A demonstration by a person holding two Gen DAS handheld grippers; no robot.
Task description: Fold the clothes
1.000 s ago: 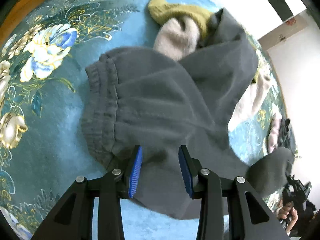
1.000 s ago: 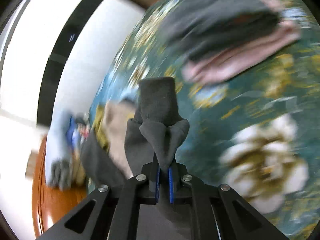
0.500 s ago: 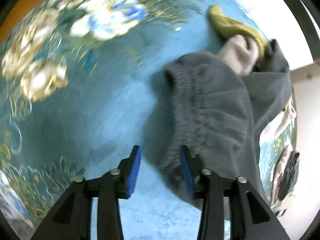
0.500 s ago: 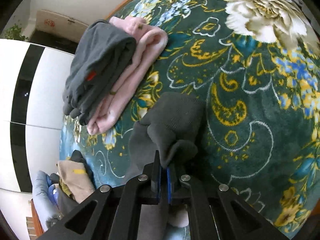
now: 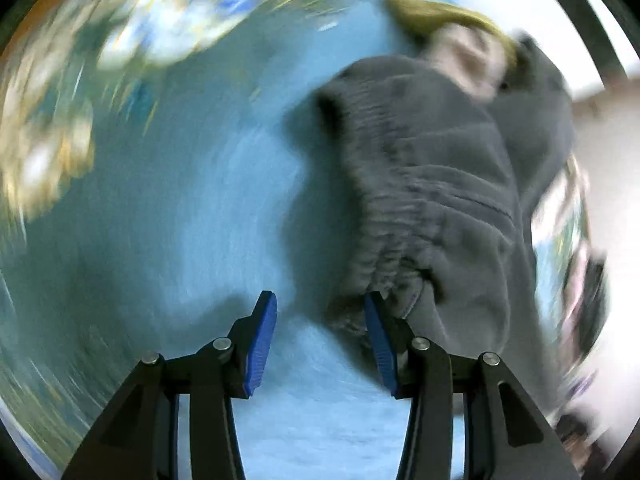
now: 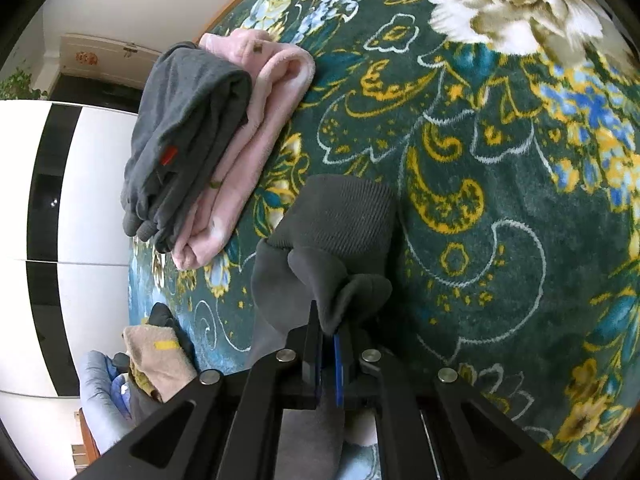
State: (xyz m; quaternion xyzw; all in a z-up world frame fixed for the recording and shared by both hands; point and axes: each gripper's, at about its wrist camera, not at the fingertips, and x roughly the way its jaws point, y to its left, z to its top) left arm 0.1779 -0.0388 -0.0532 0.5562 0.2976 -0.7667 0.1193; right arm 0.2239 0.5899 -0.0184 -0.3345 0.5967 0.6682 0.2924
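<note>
No writing is readable. Your right gripper [image 6: 328, 354] is pinching the cuff of the grey trousers [image 5: 436, 200] over the floral carpet [image 6: 500, 200]; your left gripper [image 5: 320, 336] is gaping, the waistband touching its right finger.

A dark grey fleece garment [image 5: 436, 200] lies rumpled on the blue floral bedspread, its gathered, ribbed band bunched along the left edge — the view is motion-blurred. Its ribbed cuff [image 6: 340, 216] stands up in folds, pinched at the bottom. Further back sit folded clothes: a dark grey piece [image 6: 184, 128] stacked on a pink fleece one [image 6: 256, 120] — both flat and neat. An unfolded heap of beige and olive pieces [image 5: 452, 36] lies beyond the garment.
</note>
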